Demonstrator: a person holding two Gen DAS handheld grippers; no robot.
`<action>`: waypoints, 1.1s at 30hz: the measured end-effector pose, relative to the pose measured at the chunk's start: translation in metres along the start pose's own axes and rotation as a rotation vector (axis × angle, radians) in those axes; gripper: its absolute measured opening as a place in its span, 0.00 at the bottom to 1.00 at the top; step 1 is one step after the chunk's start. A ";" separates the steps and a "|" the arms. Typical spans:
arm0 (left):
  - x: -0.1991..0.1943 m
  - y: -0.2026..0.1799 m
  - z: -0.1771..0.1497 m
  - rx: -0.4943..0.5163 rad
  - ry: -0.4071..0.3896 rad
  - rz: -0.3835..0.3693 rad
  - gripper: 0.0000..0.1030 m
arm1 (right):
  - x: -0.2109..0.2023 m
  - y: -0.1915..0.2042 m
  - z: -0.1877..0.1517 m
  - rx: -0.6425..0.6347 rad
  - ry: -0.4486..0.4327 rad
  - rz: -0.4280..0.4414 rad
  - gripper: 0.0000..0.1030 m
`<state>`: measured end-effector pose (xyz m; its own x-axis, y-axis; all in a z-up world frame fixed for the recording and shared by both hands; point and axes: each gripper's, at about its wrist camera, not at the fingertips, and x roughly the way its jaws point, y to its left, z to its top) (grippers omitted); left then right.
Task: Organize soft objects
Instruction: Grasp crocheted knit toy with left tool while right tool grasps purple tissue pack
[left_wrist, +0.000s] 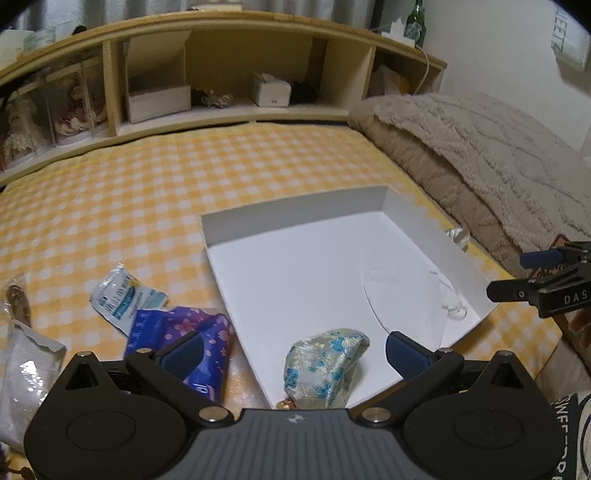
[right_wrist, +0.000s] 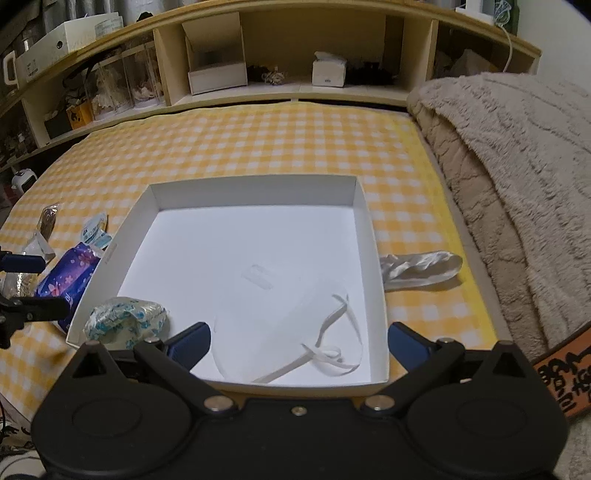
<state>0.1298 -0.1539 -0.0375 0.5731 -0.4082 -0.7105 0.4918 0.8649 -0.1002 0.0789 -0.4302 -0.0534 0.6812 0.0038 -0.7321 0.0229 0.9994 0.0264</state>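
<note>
Left wrist view: the left claw (left_wrist: 293, 350) is hanging spread wide and gripping nothing, over the brocade pouch (left_wrist: 325, 363) that is lying in the white box (left_wrist: 295, 206) at its near-left corner.
Risk there: the purple tissue pack (left_wrist: 192, 339) and torn wrapper (left_wrist: 123, 299) are waiting just beside the box on the bed (left_wrist: 110, 192); reaching low could be nudging its thin wall.
Right wrist view: the right claw (right_wrist: 299, 341) is gaping too, empty, above the white mask (right_wrist: 291, 321) in the near-right corner.
Risk here: the loose mask straps (right_wrist: 332, 325) could be catching a finger; the white sock (right_wrist: 421, 269) is lying outside the right wall.
</note>
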 end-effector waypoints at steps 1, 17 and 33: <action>-0.003 0.001 0.000 -0.003 -0.008 0.005 1.00 | -0.003 0.001 0.001 -0.003 -0.003 -0.003 1.00; -0.074 0.054 0.015 -0.084 -0.163 0.061 1.00 | -0.051 0.035 0.032 -0.021 -0.113 -0.043 1.00; -0.129 0.158 0.003 -0.251 -0.233 0.295 1.00 | -0.035 0.134 0.072 -0.069 -0.205 0.039 1.00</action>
<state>0.1354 0.0347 0.0408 0.8114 -0.1634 -0.5612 0.1276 0.9865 -0.1029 0.1112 -0.2994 0.0244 0.8153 0.0422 -0.5775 -0.0516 0.9987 0.0001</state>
